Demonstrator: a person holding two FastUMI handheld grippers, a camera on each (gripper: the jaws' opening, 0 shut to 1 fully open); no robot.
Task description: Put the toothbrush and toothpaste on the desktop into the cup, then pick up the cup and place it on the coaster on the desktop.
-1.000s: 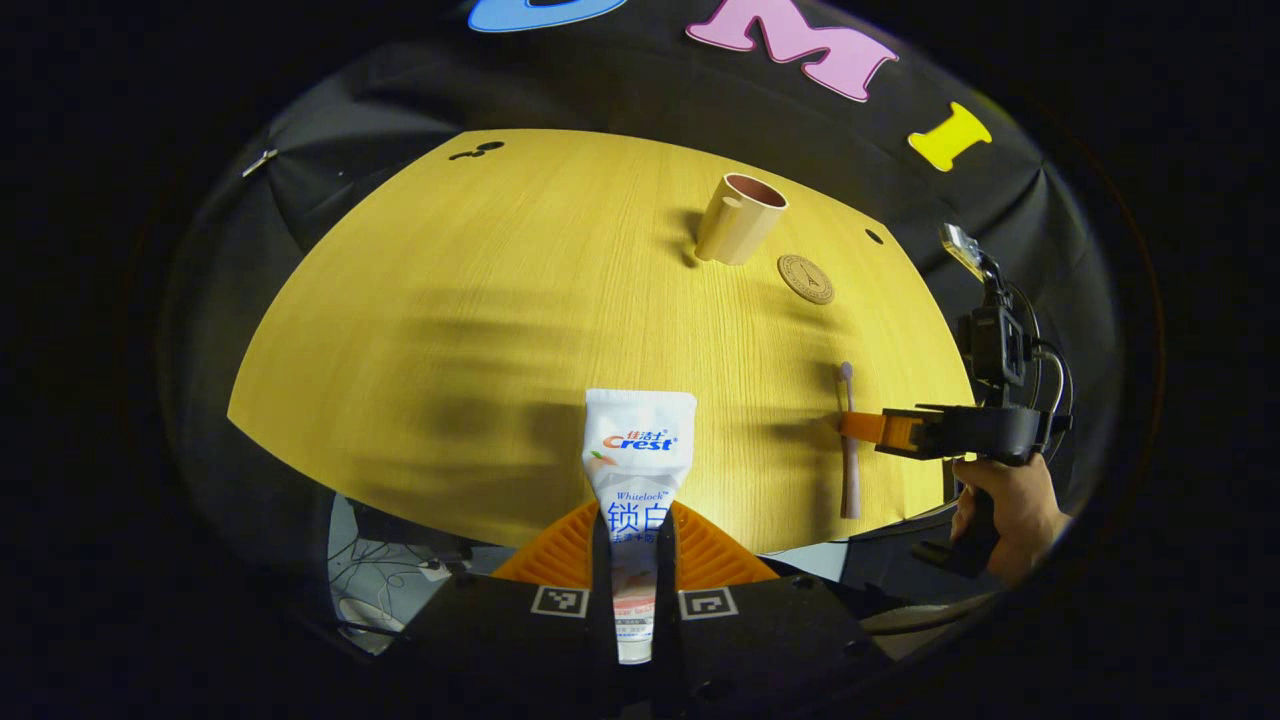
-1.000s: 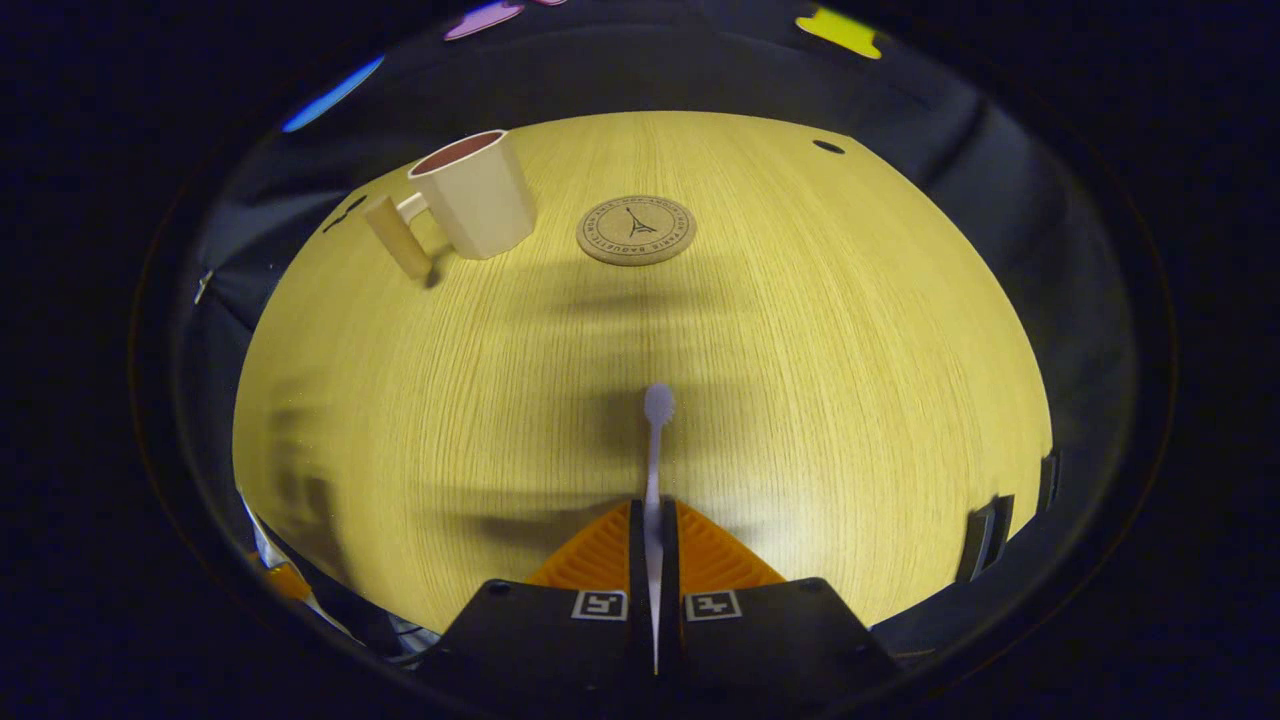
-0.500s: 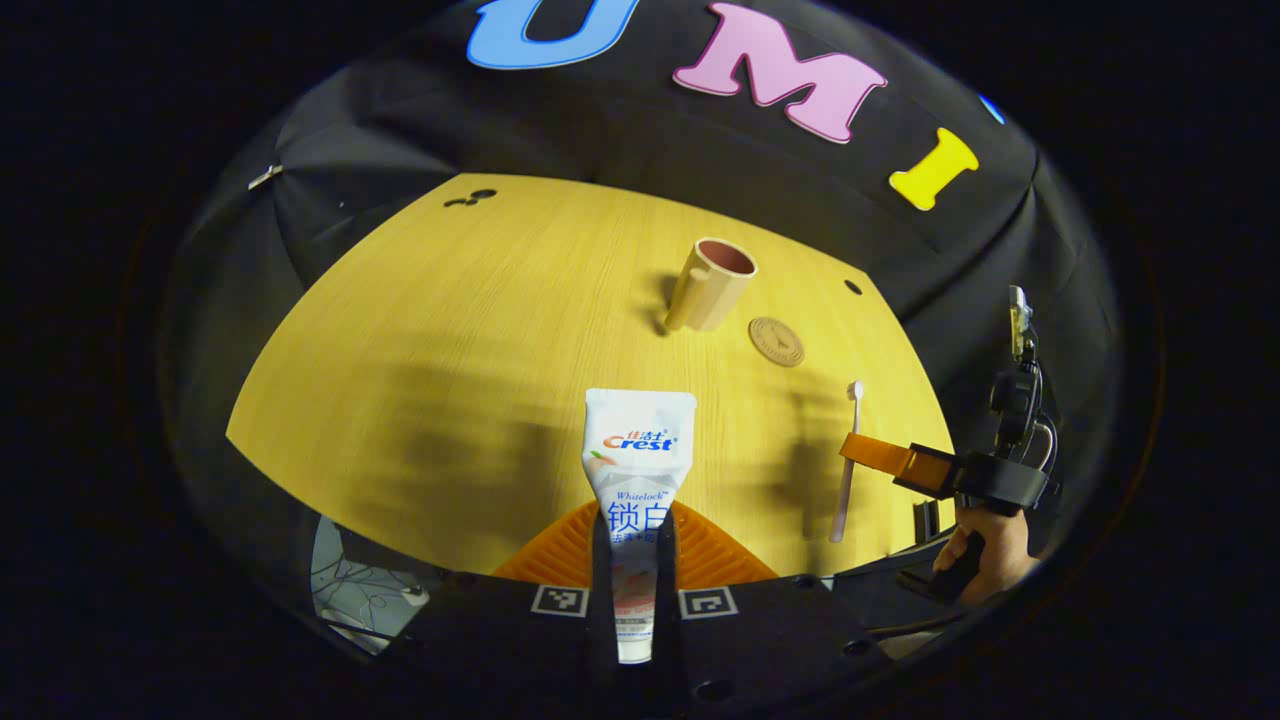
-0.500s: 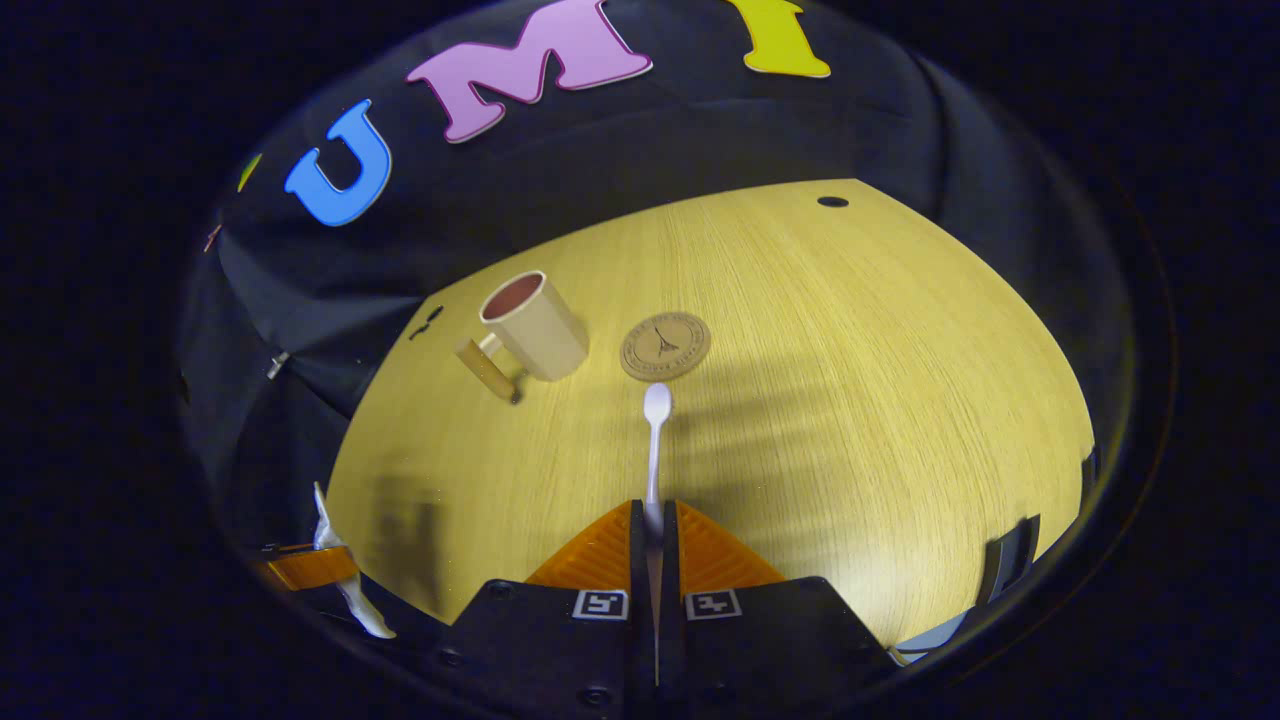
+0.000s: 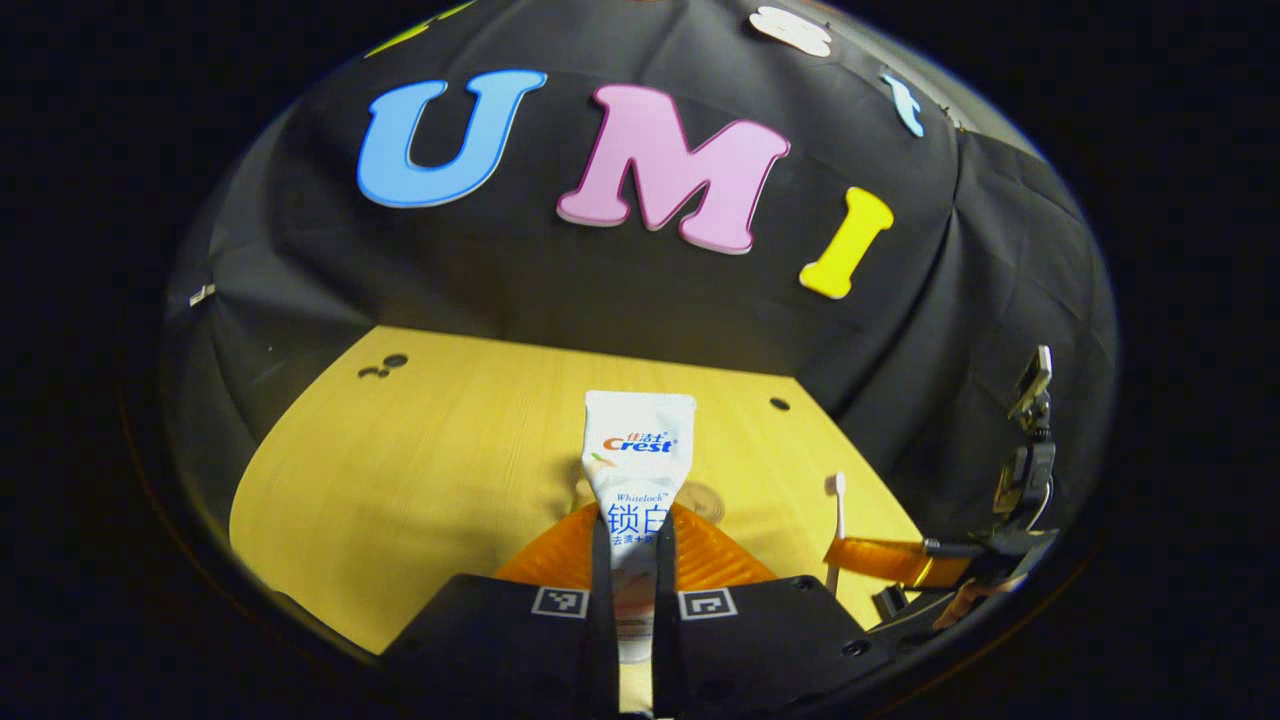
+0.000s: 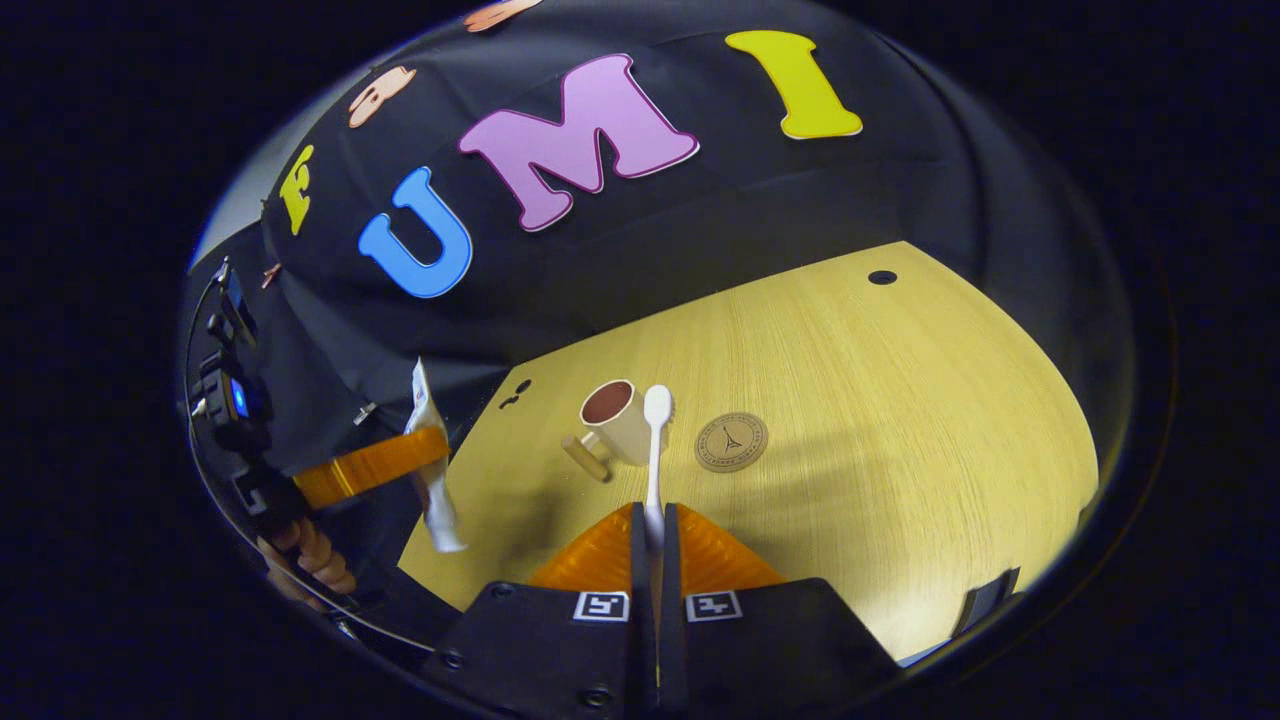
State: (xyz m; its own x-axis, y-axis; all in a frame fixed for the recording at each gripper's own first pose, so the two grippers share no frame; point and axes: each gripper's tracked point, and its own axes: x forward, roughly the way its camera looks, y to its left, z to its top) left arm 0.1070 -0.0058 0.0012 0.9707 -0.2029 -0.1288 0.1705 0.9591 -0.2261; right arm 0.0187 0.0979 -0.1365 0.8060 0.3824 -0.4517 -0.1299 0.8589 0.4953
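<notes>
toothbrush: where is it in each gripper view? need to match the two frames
Left gripper view: toothbrush stands at lower right, held upright by the right gripper, over the desktop's right edge.
Right gripper view: bottom centre, gripped between that gripper's own fingers, its head just right of the cup.
Shared landmark: the round coaster, partly hidden behind the toothpaste in the left gripper view.

Both tools are raised, left tool point(image 5: 630, 560) and right tool point(image 6: 652, 545) each clamped closed.

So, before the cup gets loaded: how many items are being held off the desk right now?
2: the toothpaste clamped in the left gripper, and the toothbrush clamped in the right gripper.
</notes>
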